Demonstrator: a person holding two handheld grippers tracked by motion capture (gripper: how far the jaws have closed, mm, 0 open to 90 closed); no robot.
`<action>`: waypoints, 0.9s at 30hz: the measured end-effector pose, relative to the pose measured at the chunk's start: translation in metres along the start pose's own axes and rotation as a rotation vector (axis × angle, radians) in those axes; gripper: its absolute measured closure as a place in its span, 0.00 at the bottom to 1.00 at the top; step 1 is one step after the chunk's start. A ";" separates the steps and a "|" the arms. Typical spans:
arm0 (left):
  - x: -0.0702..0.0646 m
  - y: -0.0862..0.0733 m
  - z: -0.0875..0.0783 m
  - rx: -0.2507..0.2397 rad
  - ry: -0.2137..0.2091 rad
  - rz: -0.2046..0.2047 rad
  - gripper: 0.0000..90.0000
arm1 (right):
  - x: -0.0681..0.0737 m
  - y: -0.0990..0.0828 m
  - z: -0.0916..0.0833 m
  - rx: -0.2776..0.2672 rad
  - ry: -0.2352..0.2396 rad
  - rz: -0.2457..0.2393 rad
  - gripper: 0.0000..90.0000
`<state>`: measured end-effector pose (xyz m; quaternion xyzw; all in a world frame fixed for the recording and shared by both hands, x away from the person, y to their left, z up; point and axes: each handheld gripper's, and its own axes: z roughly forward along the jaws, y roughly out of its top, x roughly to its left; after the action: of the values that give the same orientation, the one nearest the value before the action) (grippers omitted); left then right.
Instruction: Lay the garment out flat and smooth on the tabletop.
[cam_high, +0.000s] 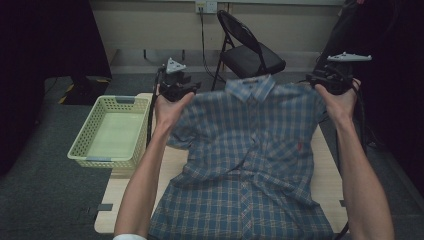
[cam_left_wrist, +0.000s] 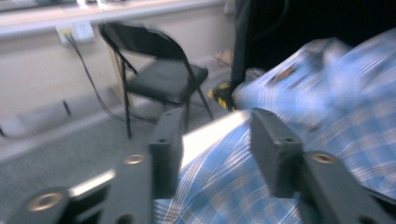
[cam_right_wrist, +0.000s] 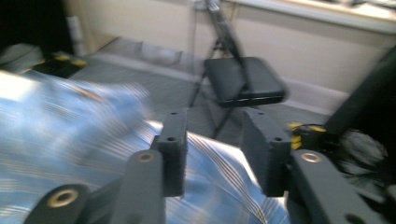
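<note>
A blue plaid short-sleeved shirt (cam_high: 250, 165) is spread front up over the wooden table (cam_high: 328, 167), collar (cam_high: 248, 88) at the far edge. My left gripper (cam_high: 178, 89) is at the shirt's left shoulder and my right gripper (cam_high: 331, 80) at its right shoulder, both held above the table's far end. In the left gripper view the gripper (cam_left_wrist: 212, 128) stands open, and the shirt (cam_left_wrist: 336, 135) lies beyond and below the jaws with nothing pinched. In the right gripper view the gripper (cam_right_wrist: 212, 126) is also open, over blurred shirt cloth (cam_right_wrist: 70, 135).
A pale green plastic basket (cam_high: 81, 136) sits empty at the table's left side. A black folding chair (cam_high: 250, 56) stands beyond the far edge, by a wall socket with a cable. Dark carpet surrounds the table.
</note>
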<state>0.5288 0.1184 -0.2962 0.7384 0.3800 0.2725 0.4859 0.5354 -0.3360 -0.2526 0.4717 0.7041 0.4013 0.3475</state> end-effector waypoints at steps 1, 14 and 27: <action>-0.001 -0.005 0.002 0.004 -0.028 0.003 0.54 | 0.002 -0.005 0.003 0.016 0.013 -0.010 0.61; -0.035 -0.020 -0.001 0.062 -0.170 0.067 0.33 | 0.024 -0.045 -0.014 0.007 0.132 -0.043 0.42; -0.072 -0.071 0.000 0.139 -0.195 0.095 0.38 | 0.058 -0.106 -0.026 0.035 0.207 -0.064 0.50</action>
<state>0.4676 0.0757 -0.3644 0.8103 0.3137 0.1951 0.4549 0.4534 -0.3127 -0.3423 0.4108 0.7579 0.4242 0.2773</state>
